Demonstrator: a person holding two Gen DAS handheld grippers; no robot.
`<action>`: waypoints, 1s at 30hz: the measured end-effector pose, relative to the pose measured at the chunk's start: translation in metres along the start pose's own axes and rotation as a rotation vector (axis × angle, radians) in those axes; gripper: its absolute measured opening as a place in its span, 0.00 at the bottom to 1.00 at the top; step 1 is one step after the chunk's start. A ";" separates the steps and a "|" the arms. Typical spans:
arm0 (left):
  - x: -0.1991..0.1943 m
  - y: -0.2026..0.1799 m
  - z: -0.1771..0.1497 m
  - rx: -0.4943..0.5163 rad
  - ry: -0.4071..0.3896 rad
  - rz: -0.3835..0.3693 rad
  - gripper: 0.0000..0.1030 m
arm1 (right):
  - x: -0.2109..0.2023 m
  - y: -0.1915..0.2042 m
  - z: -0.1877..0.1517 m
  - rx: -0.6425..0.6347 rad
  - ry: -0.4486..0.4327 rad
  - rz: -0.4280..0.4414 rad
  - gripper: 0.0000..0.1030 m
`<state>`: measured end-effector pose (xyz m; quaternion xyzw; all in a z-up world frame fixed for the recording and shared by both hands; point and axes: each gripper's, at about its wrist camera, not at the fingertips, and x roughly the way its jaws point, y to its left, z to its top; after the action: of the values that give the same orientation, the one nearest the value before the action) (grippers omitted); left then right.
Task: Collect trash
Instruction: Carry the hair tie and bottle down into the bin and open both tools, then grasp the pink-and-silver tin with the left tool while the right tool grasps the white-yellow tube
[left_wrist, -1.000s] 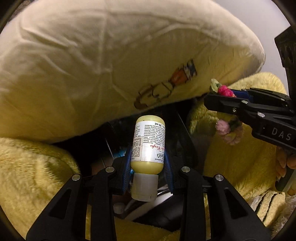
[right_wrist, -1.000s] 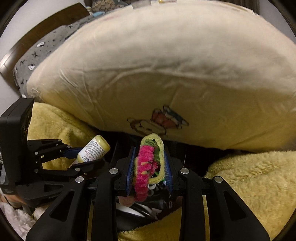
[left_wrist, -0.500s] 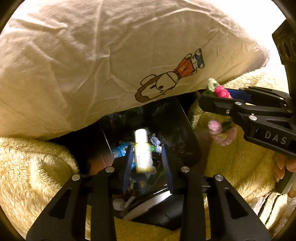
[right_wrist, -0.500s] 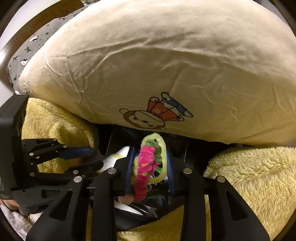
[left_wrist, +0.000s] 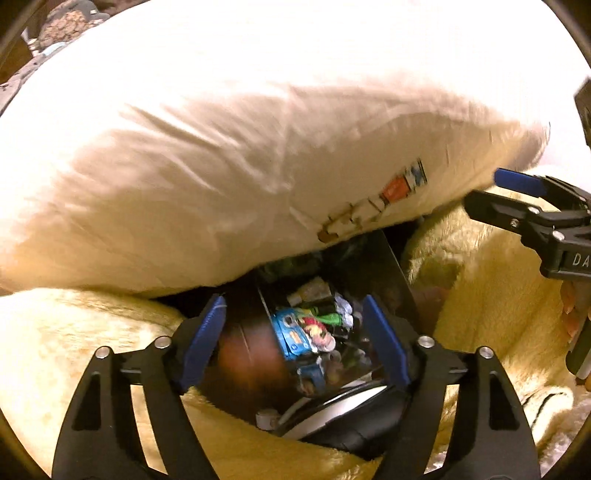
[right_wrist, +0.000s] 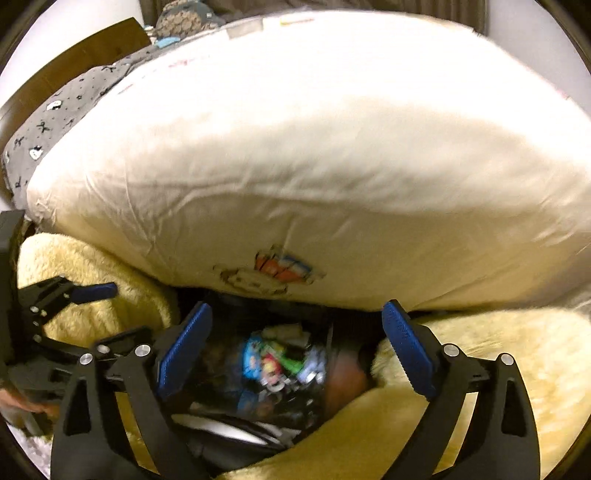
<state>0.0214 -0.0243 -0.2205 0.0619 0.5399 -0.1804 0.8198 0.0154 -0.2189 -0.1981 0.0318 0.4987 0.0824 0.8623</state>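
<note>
Opening over trash bin (left_wrist: 391, 269), left gripper (left_wrist: 295, 332) and right gripper (right_wrist: 295, 350) both empty, right gripper lettered "DA".

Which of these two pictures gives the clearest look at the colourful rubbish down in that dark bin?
The left wrist view. There the trash in the bin is fairly sharp: a blue packet and green pieces show between the opening jaws. In the right wrist view the same pile is smeared by blur, only patches of colour.

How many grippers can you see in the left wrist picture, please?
2: the left gripper at bottom centre, jaws opening with nothing between them, and the right gripper entering from the right edge, partly cut off.
</note>
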 end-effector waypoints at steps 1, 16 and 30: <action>-0.007 0.004 0.002 -0.005 -0.015 0.005 0.74 | -0.007 0.001 0.003 -0.013 -0.019 -0.023 0.91; -0.090 0.044 0.091 0.002 -0.280 0.143 0.81 | -0.063 -0.007 0.105 -0.128 -0.278 -0.151 0.96; -0.055 0.093 0.248 -0.061 -0.362 0.143 0.81 | -0.016 -0.026 0.247 -0.095 -0.287 -0.107 0.96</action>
<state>0.2495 0.0016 -0.0778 0.0420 0.3833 -0.1135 0.9157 0.2243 -0.2401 -0.0637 -0.0242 0.3669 0.0545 0.9283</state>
